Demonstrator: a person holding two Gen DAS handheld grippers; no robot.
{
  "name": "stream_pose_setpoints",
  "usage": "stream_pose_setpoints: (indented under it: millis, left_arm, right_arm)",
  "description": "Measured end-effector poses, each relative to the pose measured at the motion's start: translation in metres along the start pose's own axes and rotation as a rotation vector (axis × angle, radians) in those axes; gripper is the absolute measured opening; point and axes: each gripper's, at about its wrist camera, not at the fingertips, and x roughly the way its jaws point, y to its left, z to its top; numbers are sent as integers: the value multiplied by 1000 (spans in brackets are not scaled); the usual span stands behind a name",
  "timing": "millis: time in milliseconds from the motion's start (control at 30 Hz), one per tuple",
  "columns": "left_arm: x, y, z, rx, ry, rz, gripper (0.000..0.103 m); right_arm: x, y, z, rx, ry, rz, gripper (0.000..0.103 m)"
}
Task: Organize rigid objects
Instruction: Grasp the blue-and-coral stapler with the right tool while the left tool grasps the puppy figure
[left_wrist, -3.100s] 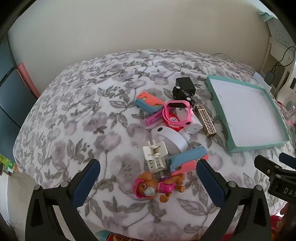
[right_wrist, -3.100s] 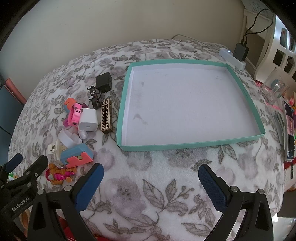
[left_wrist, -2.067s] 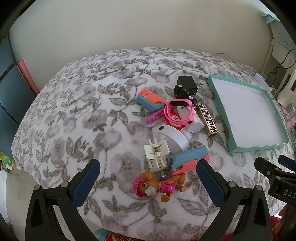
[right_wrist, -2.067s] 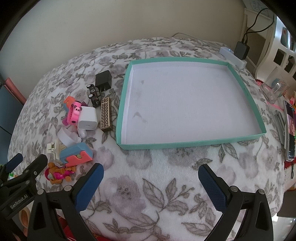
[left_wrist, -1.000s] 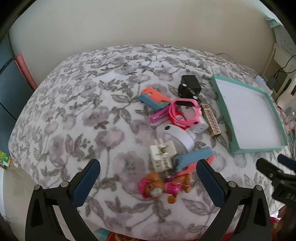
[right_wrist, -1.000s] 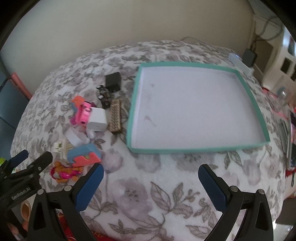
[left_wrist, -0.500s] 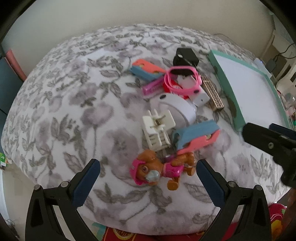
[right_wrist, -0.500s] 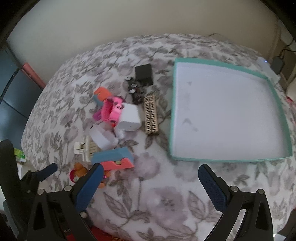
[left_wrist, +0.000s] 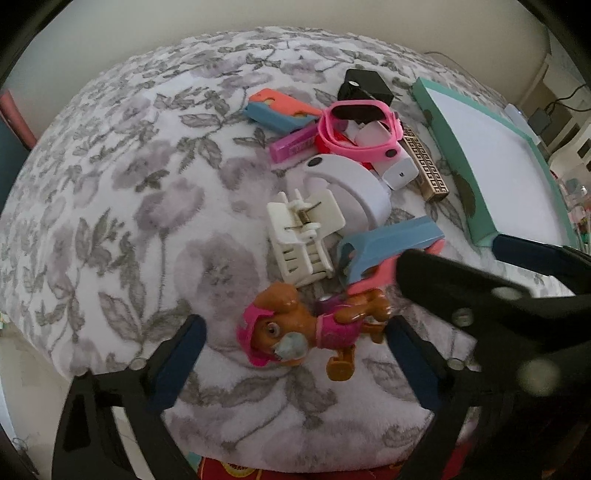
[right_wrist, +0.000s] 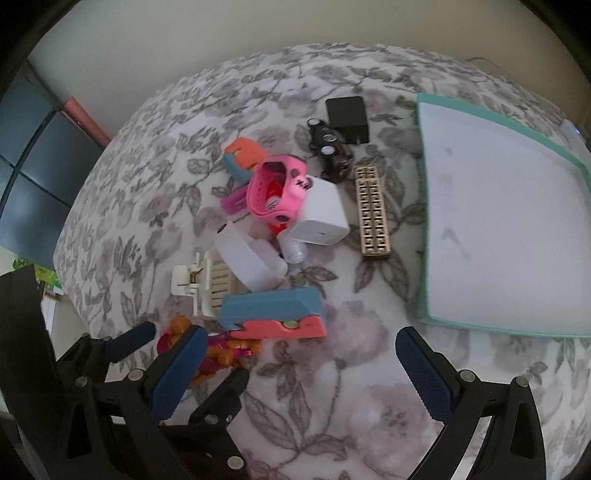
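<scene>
Floral blanket (left_wrist: 122, 192) under clutter. Left gripper (left_wrist: 295, 354) wide, straddling pup figurine (left_wrist: 295, 328), long axis 9–3. Right gripper (right_wrist: 295, 365) wide, blue-pink case (right_wrist: 273, 314) at 12; teal tray (right_wrist: 498, 210) at 2.

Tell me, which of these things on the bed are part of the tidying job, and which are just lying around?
Part of the job:
- teal tray
- toy dog
- white hair clip
- blue and coral block
- pink watch
- white charger
- gold patterned bar
- black adapter

Just lying about:
- floral blanket
- wall cables
</scene>
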Motion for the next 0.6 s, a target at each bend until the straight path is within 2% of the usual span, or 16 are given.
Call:
stream_pose_setpoints:
  millis: [167, 600]
  left_arm:
    - [7, 3, 1, 0, -6, -27, 94]
    - [28, 15, 0, -8, -4, -62, 94]
  right_arm:
    - [13, 4, 2, -1, 23, 22, 103]
    - [40, 14, 12, -18, 51, 13, 100]
